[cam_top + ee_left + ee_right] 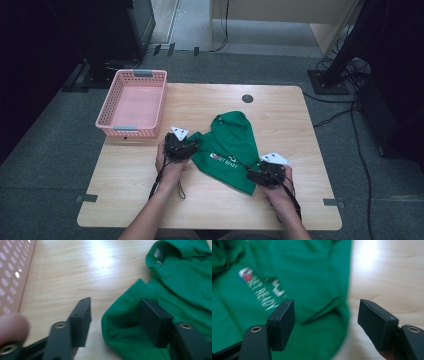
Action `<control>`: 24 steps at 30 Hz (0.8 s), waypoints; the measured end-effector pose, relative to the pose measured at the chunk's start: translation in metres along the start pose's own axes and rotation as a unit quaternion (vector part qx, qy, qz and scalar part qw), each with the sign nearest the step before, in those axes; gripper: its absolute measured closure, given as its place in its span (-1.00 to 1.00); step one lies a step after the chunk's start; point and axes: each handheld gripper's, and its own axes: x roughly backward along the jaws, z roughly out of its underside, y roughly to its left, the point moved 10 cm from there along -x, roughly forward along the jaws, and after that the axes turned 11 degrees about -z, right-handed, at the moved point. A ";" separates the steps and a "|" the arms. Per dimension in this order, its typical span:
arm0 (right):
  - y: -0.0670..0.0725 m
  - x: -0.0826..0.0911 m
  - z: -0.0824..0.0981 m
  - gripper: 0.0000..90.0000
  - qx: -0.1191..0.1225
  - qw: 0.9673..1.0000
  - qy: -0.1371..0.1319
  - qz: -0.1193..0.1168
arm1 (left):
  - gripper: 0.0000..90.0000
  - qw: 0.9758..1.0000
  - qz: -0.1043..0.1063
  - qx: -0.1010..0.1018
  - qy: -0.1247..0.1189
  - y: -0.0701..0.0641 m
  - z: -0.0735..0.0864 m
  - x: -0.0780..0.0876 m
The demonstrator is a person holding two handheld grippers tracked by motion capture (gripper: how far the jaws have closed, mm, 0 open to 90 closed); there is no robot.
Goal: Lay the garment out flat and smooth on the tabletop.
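A green hooded top [231,150] with white lettering lies crumpled in the middle of the wooden table [125,185]. My left gripper [191,146] is at the garment's left edge. In the left gripper view its jaws [116,305] stand open, with a rounded fold of green cloth [125,327] between them, next to the right-hand jaw and not pinched. My right gripper [253,173] is at the garment's lower right hem. In the right gripper view its jaws [325,306] stand open over the hem [329,307], with the lettering [265,293] off to the left.
A pink perforated basket [107,107] stands at the table's back left, its wall [10,272] close to my left gripper. A round dark cable port [247,98] sits near the far edge. Bare wood lies in front of and to the right of the garment.
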 end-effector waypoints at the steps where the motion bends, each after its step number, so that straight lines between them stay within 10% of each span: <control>1: 0.003 -0.004 0.003 -0.33 0.001 1.000 0.010 0.001 | 0.22 1.000 0.004 -0.012 -0.001 -0.003 -0.001 -0.002; 7: 0.001 -0.009 0.008 -0.34 0.026 0.999 0.021 0.025 | 1.00 0.999 0.024 -0.032 0.015 -0.004 0.009 -0.006; 24: -0.042 0.008 0.013 -0.34 0.013 1.000 0.012 0.013 | 1.00 0.991 0.096 -0.097 0.014 -0.013 0.058 0.044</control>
